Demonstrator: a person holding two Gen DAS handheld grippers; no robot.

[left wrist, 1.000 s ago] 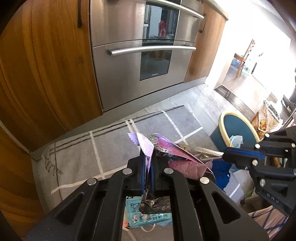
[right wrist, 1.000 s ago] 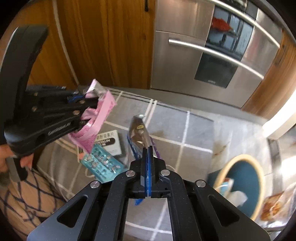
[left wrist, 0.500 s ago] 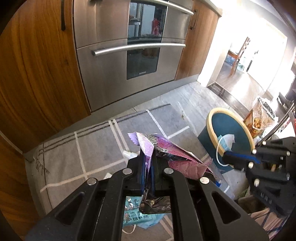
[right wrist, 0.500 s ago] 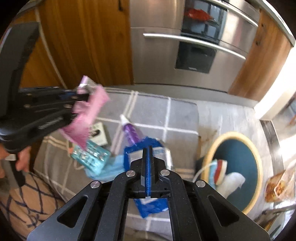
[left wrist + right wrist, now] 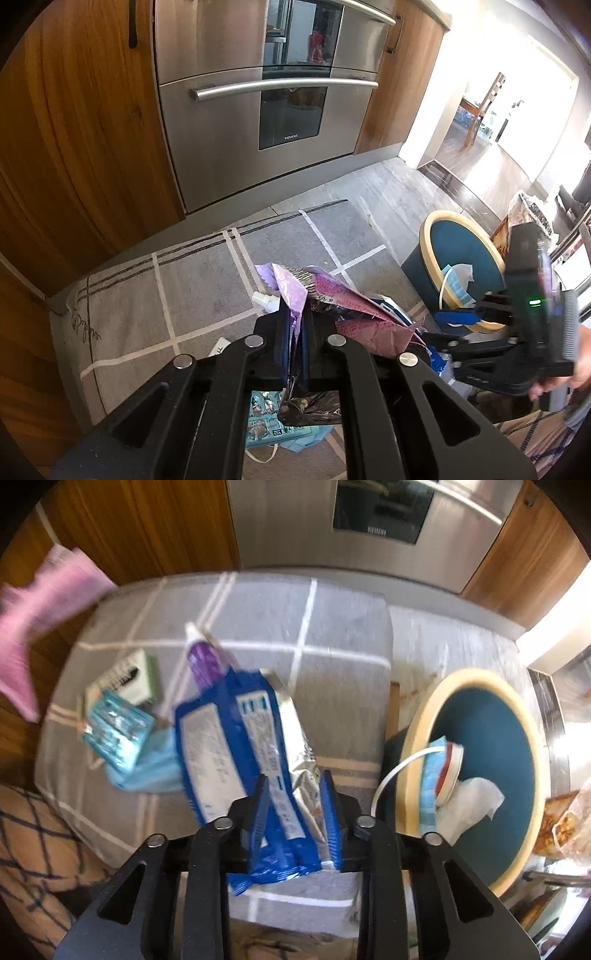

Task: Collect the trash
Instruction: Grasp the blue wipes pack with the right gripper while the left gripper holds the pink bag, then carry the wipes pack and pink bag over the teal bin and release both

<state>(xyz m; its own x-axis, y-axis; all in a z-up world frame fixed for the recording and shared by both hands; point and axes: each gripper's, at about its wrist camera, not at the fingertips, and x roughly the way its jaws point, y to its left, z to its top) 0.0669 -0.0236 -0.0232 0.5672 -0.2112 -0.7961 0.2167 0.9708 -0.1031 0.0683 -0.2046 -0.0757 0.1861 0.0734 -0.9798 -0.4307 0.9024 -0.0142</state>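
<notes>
My left gripper [image 5: 295, 339] is shut on a crumpled pink and purple wrapper [image 5: 332, 299] and holds it above the grey rug [image 5: 207, 280]. The wrapper also shows blurred at the left of the right wrist view [image 5: 40, 605]. My right gripper [image 5: 295, 808] is open, with a blue and silver snack bag [image 5: 236, 738] lying on the rug between its fingers. A teal bin with a cream rim [image 5: 413, 746] stands to the right and holds a face mask [image 5: 430, 775] and tissue [image 5: 472, 797]. The right gripper also shows in the left wrist view [image 5: 458, 317], by the bin [image 5: 436, 229].
On the rug lie a purple tube [image 5: 203, 657], a teal blister pack [image 5: 114, 731], a small white box [image 5: 125, 675] and a light blue mask [image 5: 155, 768]. A steel oven [image 5: 266, 96] and wooden cabinets [image 5: 74, 129] stand behind. A snack bag [image 5: 565, 819] lies right of the bin.
My right gripper has opened and dropped toward the blue snack bag, which now lies between its fingers. My left gripper still holds the pink wrapper and has shifted slightly.
</notes>
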